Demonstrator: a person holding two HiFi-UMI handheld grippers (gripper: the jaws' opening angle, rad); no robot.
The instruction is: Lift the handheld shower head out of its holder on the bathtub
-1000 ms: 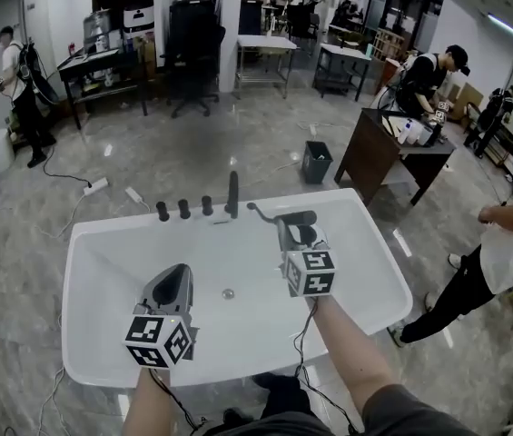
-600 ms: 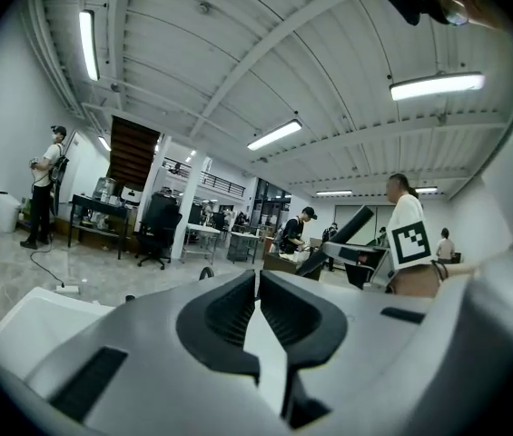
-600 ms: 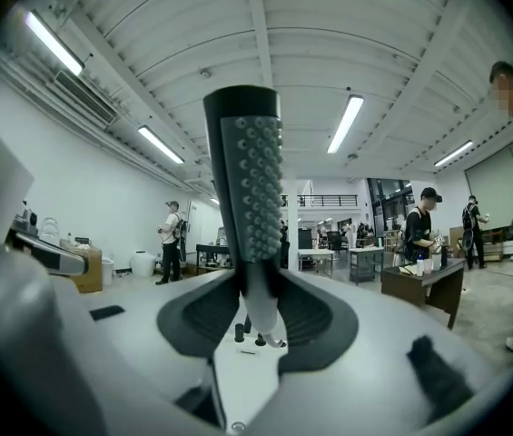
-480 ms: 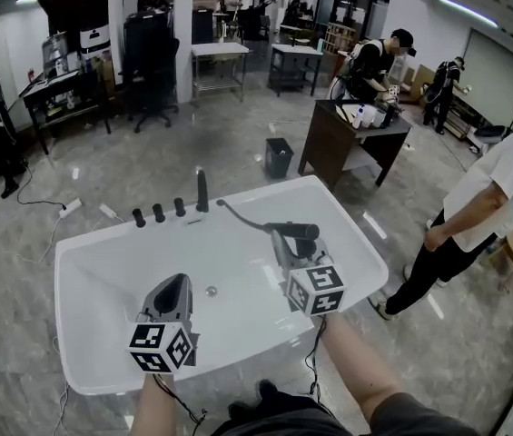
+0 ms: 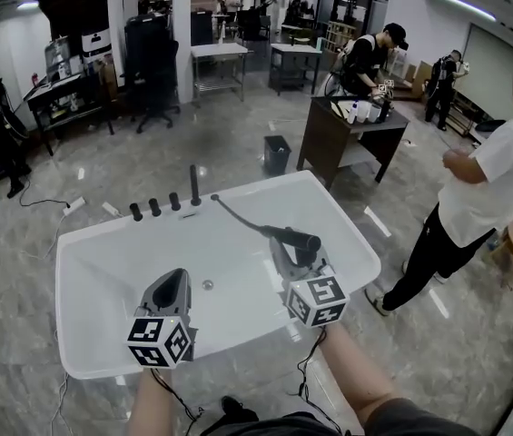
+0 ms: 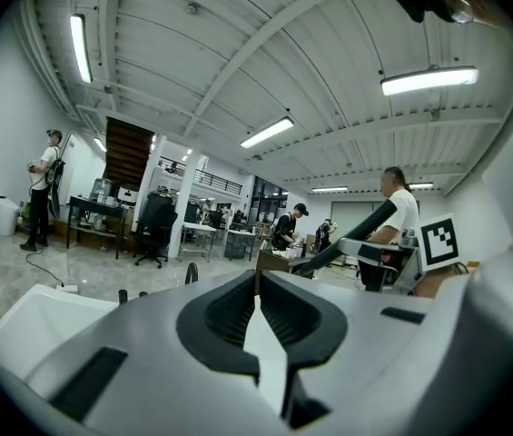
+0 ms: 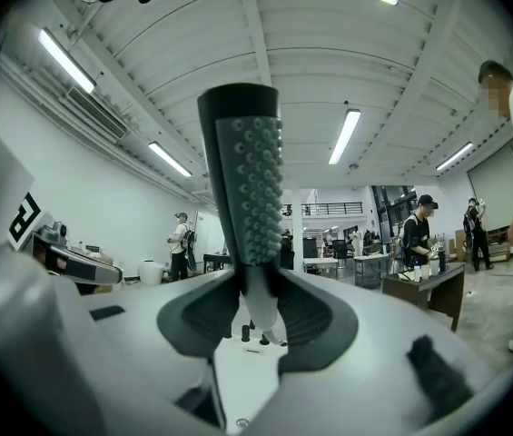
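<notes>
My right gripper (image 5: 289,248) is shut on the handle of the black handheld shower head (image 5: 298,239), which it holds in the air over the right part of the white bathtub (image 5: 347,234). Its thin hose (image 5: 238,214) runs back to the far rim beside the black spout (image 5: 195,186) and three knobs (image 5: 154,207). In the right gripper view the shower head (image 7: 249,175) stands up between the jaws with its nozzle face showing. My left gripper (image 5: 177,277) hovers over the near left of the tub, shut with nothing in it (image 6: 256,280).
The tub's drain (image 5: 207,284) lies between the two grippers. A person in a white shirt (image 5: 488,184) stands close on the right. Beyond the tub are a brown desk (image 5: 342,130), a black bin (image 5: 277,155) and floor cables (image 5: 74,204).
My right gripper has drawn the shower head away from the fixtures toward the tub's near right, and the hose has stretched out longer. The left gripper stays over the near left of the tub.
</notes>
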